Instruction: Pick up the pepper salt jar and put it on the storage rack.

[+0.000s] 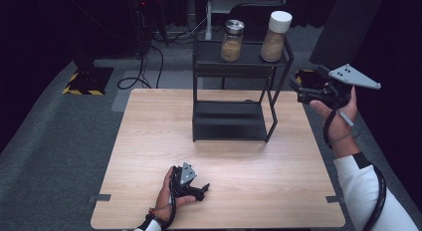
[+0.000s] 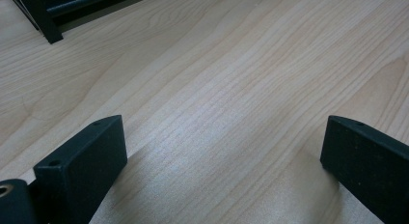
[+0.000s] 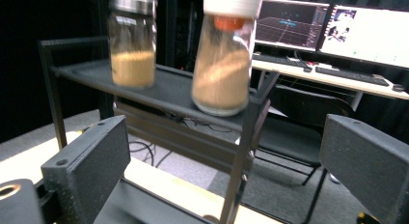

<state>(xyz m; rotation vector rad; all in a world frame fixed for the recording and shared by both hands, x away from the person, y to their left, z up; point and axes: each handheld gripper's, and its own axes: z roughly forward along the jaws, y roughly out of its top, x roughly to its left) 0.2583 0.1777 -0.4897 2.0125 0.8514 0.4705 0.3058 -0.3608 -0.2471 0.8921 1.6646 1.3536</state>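
Observation:
Two jars of brown powder stand on the top shelf of a black metal rack (image 1: 234, 66): a silver-lidded jar (image 1: 232, 40) on the left and a taller white-lidded jar (image 1: 275, 36) at the right end. My right gripper (image 1: 302, 89) is held in the air just right of the rack, open and empty. In the right gripper view its jaws frame the white-lidded jar (image 3: 224, 60), with the silver-lidded jar (image 3: 131, 43) to the left. My left gripper (image 1: 203, 189) rests low over the wooden table (image 1: 149, 141) near its front edge, open, with bare wood (image 2: 222, 113) between its jaws.
The rack's lower shelf (image 1: 229, 120) is bare. A rack foot (image 2: 48, 28) shows in the left gripper view. Cables (image 1: 142, 71) and a hazard-striped base (image 1: 87, 81) lie on the floor behind the table. Monitors (image 3: 333, 33) and a chair (image 3: 308, 118) stand beyond the rack.

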